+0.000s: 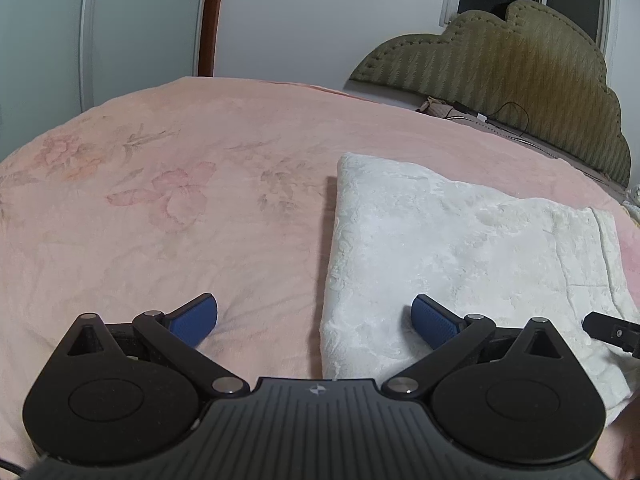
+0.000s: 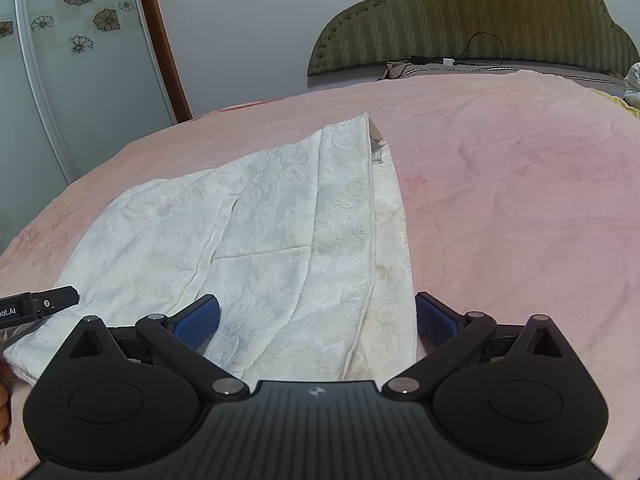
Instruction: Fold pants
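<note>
White textured pants (image 1: 452, 256) lie folded in a flat rectangle on the pink bedspread (image 1: 160, 200). My left gripper (image 1: 314, 322) hovers open over the pants' near left edge, one blue pad above the bedspread and one above the cloth. In the right wrist view the pants (image 2: 260, 232) stretch away with a seam and a stacked right edge. My right gripper (image 2: 318, 320) is open over their near right edge, its right pad just past the edge. Each view shows the other gripper's black tip at its side.
A green padded headboard (image 2: 472, 16) stands at the far end with a black cable (image 2: 480, 46) and a white plug in front of it. A wardrobe door with flower prints (image 2: 76, 40) is on the left. The bedspread (image 2: 520, 200) stretches wide on the right.
</note>
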`<state>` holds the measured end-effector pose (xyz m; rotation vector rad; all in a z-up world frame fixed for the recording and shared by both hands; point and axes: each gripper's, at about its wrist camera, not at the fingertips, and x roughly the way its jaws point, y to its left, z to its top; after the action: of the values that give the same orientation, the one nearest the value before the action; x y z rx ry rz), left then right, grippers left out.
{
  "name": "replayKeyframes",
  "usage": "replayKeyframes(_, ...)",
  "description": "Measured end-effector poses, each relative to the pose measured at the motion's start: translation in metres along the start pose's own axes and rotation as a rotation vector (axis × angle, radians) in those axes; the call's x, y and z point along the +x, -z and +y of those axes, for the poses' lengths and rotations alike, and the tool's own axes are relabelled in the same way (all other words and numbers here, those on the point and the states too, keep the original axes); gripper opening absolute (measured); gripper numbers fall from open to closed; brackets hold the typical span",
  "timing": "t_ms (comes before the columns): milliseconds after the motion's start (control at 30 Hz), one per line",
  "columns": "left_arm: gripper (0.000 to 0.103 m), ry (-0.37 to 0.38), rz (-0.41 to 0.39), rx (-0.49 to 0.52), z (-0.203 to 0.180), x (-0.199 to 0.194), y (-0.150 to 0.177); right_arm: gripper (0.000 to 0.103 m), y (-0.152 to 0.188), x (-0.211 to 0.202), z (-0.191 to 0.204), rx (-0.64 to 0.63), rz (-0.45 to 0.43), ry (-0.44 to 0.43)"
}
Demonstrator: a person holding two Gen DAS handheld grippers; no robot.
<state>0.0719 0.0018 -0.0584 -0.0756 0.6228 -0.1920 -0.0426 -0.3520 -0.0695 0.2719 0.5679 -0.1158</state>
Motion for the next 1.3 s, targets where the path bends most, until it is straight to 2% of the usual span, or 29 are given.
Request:
replayKeyframes(200,0.103,0.012,0.001,-0.009,0.002,-0.001,0.0,0.103,0.0,-0.001,-0.001,0.011,-0.003,-0.013)
replayKeyframes(267,0.103,0.059,0.01,-0.007,0.006,-0.002,-0.002,0.103,-0.001,-0.002,-0.005,0.016,0.001,-0.042)
replayKeyframes(367,0.1,0.188,0.062,0.023,0.014,0.002,-0.013,0.103,-0.007,-0.002,-0.013,0.001,0.033,-0.1)
replayKeyframes(433,0.099,0.268,0.088,-0.002,0.019,0.007,-0.021,0.096,-0.013,0.0,-0.019,0.015,0.051,-0.143)
replayKeyframes(467,0.101,0.31,0.108,-0.02,0.02,0.011,-0.025,0.082,-0.016,0.001,-0.02,0.007,0.06,-0.174)
replayKeyframes(533,0.101,0.371,0.161,-0.021,0.016,0.023,-0.031,0.078,-0.023,0.008,-0.021,0.002,0.081,-0.189)
replayKeyframes(667,0.099,0.348,0.164,0.043,-0.004,0.033,-0.031,0.065,-0.03,0.016,-0.028,0.027,0.084,-0.231)
replayKeyframes(700,0.091,0.353,0.17,0.067,-0.011,0.033,-0.03,0.06,-0.029,0.015,-0.029,0.034,0.082,-0.229)
replayKeyframes(733,0.078,0.361,0.174,0.094,-0.017,0.031,-0.029,0.057,-0.028,0.012,-0.028,0.029,0.075,-0.226)
replayKeyframes(800,0.065,0.309,0.145,0.139,-0.026,0.027,-0.025,0.049,-0.023,0.004,-0.024,0.01,0.045,-0.213)
replayKeyframes(867,0.051,0.292,0.107,0.16,-0.029,0.021,-0.022,0.045,-0.019,-0.003,-0.017,-0.024,0.013,-0.189)
replayKeyframes(933,0.023,0.258,0.074,0.159,-0.029,0.014,-0.02,0.041,-0.017,-0.007,-0.006,-0.084,-0.017,-0.15)
replayKeyframes(967,0.017,0.246,0.055,0.157,-0.027,0.011,-0.021,0.035,-0.017,-0.01,0.001,-0.116,-0.038,-0.129)
replayKeyframes(1000,0.013,0.243,0.038,0.152,-0.026,0.008,-0.021,0.03,-0.016,-0.013,0.006,-0.141,-0.057,-0.117)
replayKeyframes(1100,0.009,0.221,-0.019,0.146,-0.025,-0.003,-0.016,0.026,-0.014,-0.021,0.024,-0.213,-0.115,-0.08)
replayKeyframes(1200,0.009,0.189,-0.118,0.19,-0.028,-0.02,-0.014,0.024,-0.014,-0.029,0.038,-0.289,-0.166,-0.051)
replayKeyframes(1300,0.01,0.186,-0.158,0.184,-0.026,-0.03,-0.023,0.024,-0.018,-0.034,0.048,-0.336,-0.208,-0.049)
